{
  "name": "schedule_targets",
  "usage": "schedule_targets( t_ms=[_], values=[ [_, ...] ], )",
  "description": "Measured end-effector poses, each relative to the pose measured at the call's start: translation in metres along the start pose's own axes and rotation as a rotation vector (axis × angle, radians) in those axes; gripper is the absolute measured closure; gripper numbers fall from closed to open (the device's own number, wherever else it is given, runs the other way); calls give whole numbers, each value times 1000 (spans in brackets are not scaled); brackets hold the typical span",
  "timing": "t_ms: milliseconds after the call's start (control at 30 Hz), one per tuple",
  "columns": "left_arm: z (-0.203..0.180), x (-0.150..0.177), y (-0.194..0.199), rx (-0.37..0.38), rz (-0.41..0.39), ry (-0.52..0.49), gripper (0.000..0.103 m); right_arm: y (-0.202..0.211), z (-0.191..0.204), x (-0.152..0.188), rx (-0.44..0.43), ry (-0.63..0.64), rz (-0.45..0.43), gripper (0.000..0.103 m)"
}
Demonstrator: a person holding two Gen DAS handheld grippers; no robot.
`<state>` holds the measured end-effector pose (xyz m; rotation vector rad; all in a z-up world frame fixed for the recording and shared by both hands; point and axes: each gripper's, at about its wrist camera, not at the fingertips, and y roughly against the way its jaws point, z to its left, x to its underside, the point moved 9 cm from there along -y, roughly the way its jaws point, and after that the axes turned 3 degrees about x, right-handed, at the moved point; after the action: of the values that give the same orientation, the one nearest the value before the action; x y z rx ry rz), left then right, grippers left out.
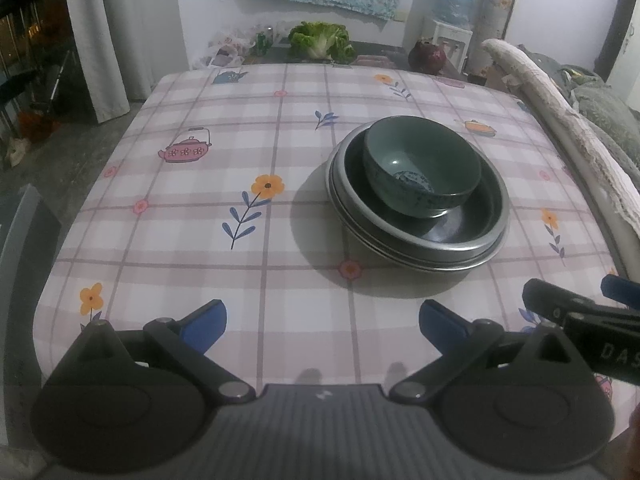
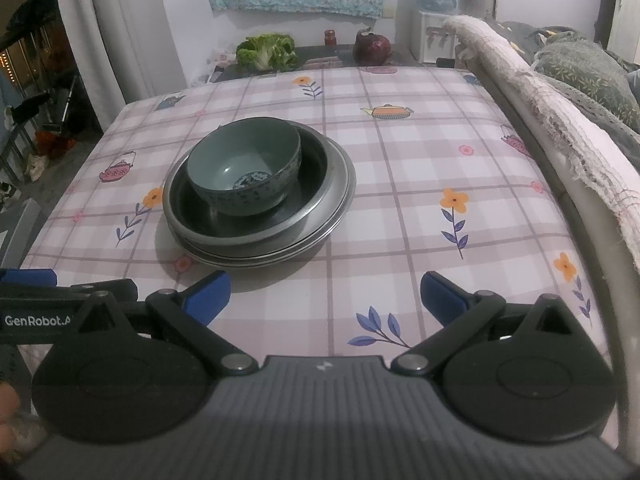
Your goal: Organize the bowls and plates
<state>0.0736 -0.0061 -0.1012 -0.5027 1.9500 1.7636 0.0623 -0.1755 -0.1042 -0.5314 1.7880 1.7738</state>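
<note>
- Your left gripper sits at the bottom of its view, jaws spread wide, nothing between the blue pads. It hangs over bare tablecloth, short of the dishes.
- Centre-right of that view: the green bowl sits inside a dark dish, which rests on a stack of metal plates. Everything is nested in one pile, touching.
- Lower right corner of the left view: your right gripper's finger pokes in, near the stack's edge but apart from it.
- In the right view, your right gripper is also wide open and empty at the bottom of the frame, with the pile up and left of centre, the green bowl leaning toward the back of the dark dish.
- My read: either the stacking is done and you're backed off, or a pick hasn't begun; I can't tell which.
- If more sorting is due, the bowl on top comes first: close in on its rim, one pad inside, one outside, and lift straight so the dish below doesn't drag.
</note>
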Motion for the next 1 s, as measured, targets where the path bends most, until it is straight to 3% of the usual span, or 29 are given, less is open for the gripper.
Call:
schedule_targets(
  t_ms=[1000],
  values=[
    [0,0,0,0,3,0,0,-1,2,1,-1,-1,9,1]
  ],
)
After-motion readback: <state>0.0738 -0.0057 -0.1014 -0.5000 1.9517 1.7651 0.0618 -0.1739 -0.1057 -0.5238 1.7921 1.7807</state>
